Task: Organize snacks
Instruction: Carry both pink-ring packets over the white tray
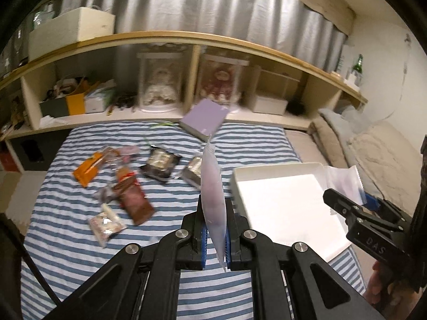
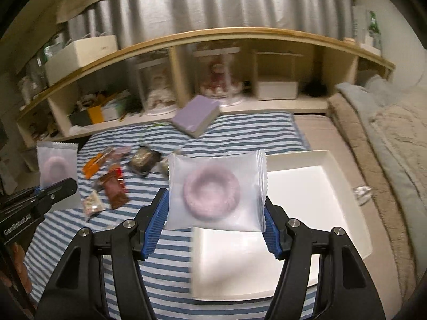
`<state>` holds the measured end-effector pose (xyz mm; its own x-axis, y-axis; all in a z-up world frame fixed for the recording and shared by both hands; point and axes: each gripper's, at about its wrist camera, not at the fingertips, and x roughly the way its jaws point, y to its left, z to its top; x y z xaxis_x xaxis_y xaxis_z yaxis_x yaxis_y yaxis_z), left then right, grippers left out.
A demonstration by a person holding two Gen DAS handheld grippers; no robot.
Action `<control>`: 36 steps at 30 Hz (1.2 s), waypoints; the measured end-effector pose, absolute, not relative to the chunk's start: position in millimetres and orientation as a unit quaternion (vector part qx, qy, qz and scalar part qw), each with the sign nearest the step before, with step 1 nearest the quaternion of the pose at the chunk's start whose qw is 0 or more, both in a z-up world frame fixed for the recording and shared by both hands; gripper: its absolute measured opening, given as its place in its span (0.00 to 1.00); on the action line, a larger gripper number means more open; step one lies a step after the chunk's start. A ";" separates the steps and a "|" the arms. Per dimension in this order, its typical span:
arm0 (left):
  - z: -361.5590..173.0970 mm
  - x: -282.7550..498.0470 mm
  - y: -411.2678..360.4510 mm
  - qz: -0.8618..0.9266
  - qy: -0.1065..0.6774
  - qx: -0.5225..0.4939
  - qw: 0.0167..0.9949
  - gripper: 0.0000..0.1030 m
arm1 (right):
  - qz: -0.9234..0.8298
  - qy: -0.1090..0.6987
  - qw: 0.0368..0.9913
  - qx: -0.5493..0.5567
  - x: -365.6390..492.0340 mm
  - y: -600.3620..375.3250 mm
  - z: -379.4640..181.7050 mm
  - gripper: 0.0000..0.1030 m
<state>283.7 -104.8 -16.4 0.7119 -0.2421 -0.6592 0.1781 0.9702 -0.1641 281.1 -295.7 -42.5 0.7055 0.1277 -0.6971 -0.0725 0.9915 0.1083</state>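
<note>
My left gripper (image 1: 214, 229) is shut on a white packet with a pink ring snack (image 1: 212, 186), held edge-on above the striped bed; it also shows in the right wrist view (image 2: 54, 165). My right gripper (image 2: 216, 218) is shut on a second white pink-ring packet (image 2: 213, 192), held flat over the near left corner of the white tray (image 2: 333, 186). The tray also shows in the left wrist view (image 1: 280, 200), with the right gripper (image 1: 347, 208) over its right side. Several loose snack packets (image 1: 128, 186) lie on the striped cover, left of the tray.
A purple box (image 1: 204, 120) lies at the far edge of the striped cover (image 1: 80, 240). A wooden shelf unit (image 1: 186, 40) with boxes and doll cases runs behind. Beige and grey blankets (image 2: 387, 133) lie to the right.
</note>
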 end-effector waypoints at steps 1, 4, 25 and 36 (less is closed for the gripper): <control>-17.5 285.8 -110.0 -0.116 0.363 -0.044 0.924 0.10 | 0.049 0.381 0.922 0.036 282.5 -302.1 -43.3 0.63; -22.9 295.6 -131.0 -0.125 0.366 -0.039 0.921 0.10 | 0.027 0.387 0.921 0.031 285.5 -324.3 -47.1 0.64; -127.4 392.1 -260.0 -0.149 0.437 -0.031 0.886 0.10 | -0.062 0.482 0.874 0.028 321.4 -412.0 -129.6 0.66; -157.3 436.3 -284.6 -0.126 0.437 -0.001 0.890 0.10 | -0.071 0.488 0.868 0.062 332.7 -433.7 -144.7 0.68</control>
<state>436.3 -284.6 -157.3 0.5859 -0.2258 -0.7783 0.2240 0.9681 -0.1123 332.7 -433.7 -144.7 0.5131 -0.0629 -0.8560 0.1838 0.9822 0.0381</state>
